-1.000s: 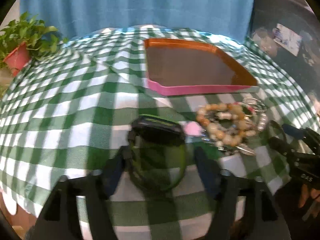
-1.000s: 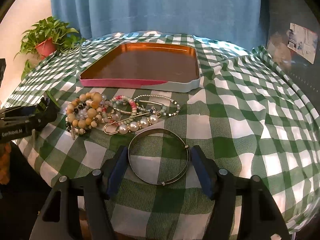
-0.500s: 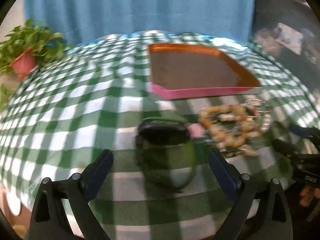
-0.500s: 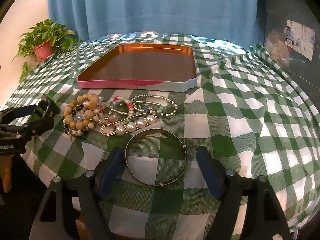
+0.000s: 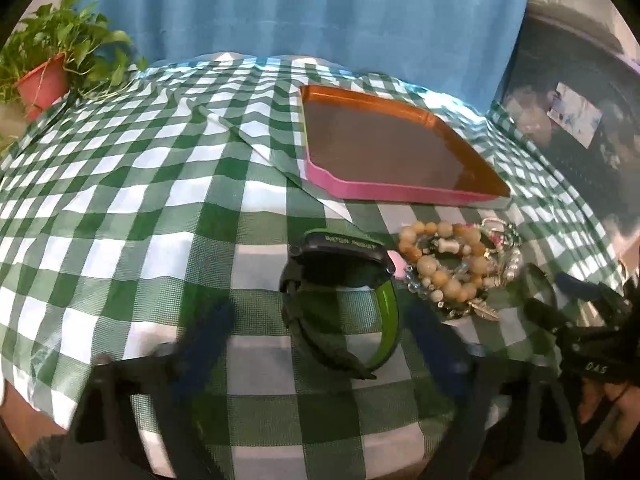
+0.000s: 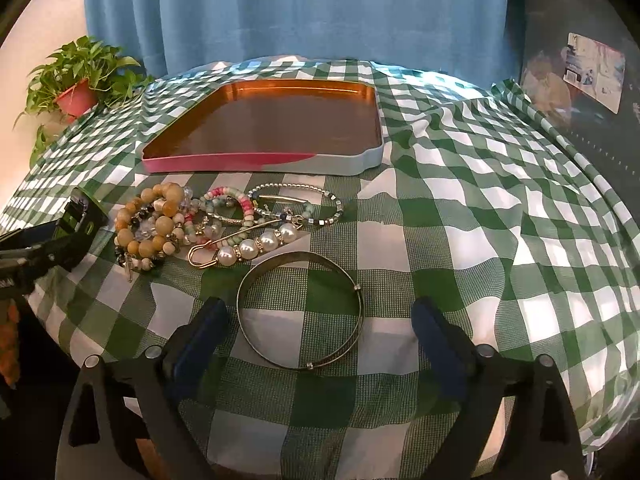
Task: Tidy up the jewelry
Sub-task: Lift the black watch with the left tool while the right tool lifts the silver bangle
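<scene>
Nearest, left gripper [image 5: 320, 332], motion-blurred, jaws just closing yet clear of the watch [image 5: 340, 300] between them, right gripper [image 6: 316, 324] just opening, apart around the bangle [image 6: 300, 312]; beyond, tangled bead bracelets [image 6: 160, 224], individual strands indistinct; farthest, the tray [image 6: 260, 162] on the checked cloth [image 6: 460, 240].

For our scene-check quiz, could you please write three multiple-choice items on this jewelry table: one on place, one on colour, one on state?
1. Where does the metal bangle lie?
A. in the tray
B. on the cloth between the right gripper's fingers
C. beside the plant

2. What colour is the watch's inner strap?
A. green
B. red
C. white

3. What does the tray hold?
A. beads
B. the watch
C. nothing

Key: 1 B, both pads stand clear of the bangle; 2 A, bright green shows inside the loop; 3 C, its brown floor is bare.
</scene>
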Motion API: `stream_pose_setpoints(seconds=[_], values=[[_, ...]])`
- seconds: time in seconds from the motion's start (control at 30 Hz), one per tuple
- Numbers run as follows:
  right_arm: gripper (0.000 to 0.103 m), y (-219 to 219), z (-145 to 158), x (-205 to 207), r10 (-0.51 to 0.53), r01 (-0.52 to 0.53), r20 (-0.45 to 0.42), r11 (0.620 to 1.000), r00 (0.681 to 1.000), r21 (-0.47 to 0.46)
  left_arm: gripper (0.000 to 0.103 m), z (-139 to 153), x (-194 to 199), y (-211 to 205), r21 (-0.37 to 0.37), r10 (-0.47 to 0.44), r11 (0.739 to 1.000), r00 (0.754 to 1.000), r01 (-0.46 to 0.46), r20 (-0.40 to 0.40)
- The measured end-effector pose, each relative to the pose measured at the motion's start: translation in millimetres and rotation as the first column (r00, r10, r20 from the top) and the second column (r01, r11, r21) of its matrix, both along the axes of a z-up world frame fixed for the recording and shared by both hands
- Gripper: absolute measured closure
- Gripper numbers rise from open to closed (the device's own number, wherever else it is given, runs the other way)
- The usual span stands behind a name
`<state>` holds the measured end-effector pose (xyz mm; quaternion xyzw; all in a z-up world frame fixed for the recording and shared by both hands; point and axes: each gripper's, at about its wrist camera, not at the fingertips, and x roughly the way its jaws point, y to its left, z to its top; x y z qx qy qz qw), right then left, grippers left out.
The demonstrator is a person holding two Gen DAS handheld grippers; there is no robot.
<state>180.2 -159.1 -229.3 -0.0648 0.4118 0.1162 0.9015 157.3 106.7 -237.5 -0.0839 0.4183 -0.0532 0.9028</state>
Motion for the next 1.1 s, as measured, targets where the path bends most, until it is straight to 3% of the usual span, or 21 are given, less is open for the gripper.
stream_pose_setpoints(seconds=[0.03,0.1,0.37,0.43,0.9,1.1], values=[[0.026,-1.1,1.7,-1.1,-0.001,0.001,0.009,1.000,1.000,0.009,0.038,0.5,-0.6,-0.5,-0.008,-0.007,1.000,1.000,0.007,0.001],[0.044,-2.2,3.4,-2.3,-0.004,0.003,0.021,1.000,1.000,0.019,0.040,0.4,-2.0,-3.7,0.009,-0.011,1.000,1.000,0.011,0.000],[0.042,2.1,3.7,-2.4,-0.004,0.004,0.028,1.000,1.000,-0.003,0.042,-1.3,-3.4,-21.9,0.127,-0.052,0.991,0.999,0.052,-0.005],[0.043,1.1,4.1,-2.2,-0.006,0.006,0.022,1.000,1.000,0.019,0.047,-0.3,-4.1,-19.9,0.121,-0.043,0.992,0.999,0.044,-0.010],[0.045,-2.4,9.1,-5.9,0.008,-0.009,0.034,0.999,0.999,0.042,0.052,0.6,-6.8,-16.0,0.091,-0.030,0.995,0.999,0.032,-0.026],[0.045,-3.8,14.5,-6.4,-0.010,0.008,0.049,0.999,0.999,0.047,0.054,2.7,-4.6,-21.0,0.114,-0.027,0.993,0.999,0.030,-0.031]])
